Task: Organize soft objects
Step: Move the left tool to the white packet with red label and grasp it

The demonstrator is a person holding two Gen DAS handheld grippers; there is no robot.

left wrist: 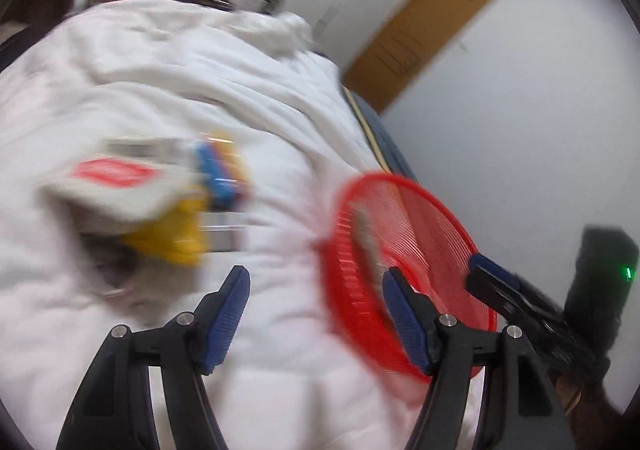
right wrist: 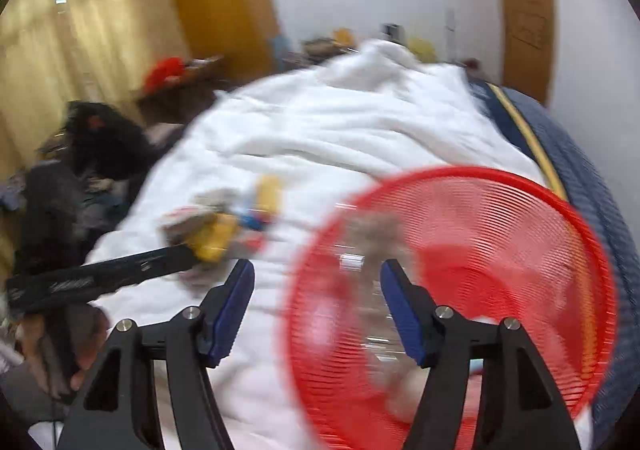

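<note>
The soft things [left wrist: 160, 201] lie in a small heap on the white duvet [left wrist: 200, 89], ahead and to the left of my left gripper [left wrist: 316, 314]. They are badly blurred: I make out a pale piece with a red patch, something yellow under it and a blue piece at the far side, all touching. From my right wrist the same heap [right wrist: 228, 226] sits ahead and left on the duvet [right wrist: 320, 137].

The red mesh basket [left wrist: 432, 234] stands on the duvet to the right of the heap, near the bed's edge. A greyish soft thing [left wrist: 366, 246] lies inside it, and my right wrist shows that thing [right wrist: 376, 238] through the basket's [right wrist: 520, 250] mesh wall, too smeared to name.

My left gripper hangs over the duvet with its jaws spread wide — nothing between them. My right gripper [right wrist: 318, 310] is likewise spread and holding nothing, its right finger in front of the basket. In the left view my right gripper [left wrist: 490, 274] reaches in by the basket's rim; in the right view my left gripper [right wrist: 120, 274] points toward the heap.

Beyond the duvet runs the dark blue mattress edge [right wrist: 568, 169] — then a white wall [left wrist: 520, 129] and a wooden door [left wrist: 416, 41].
</note>
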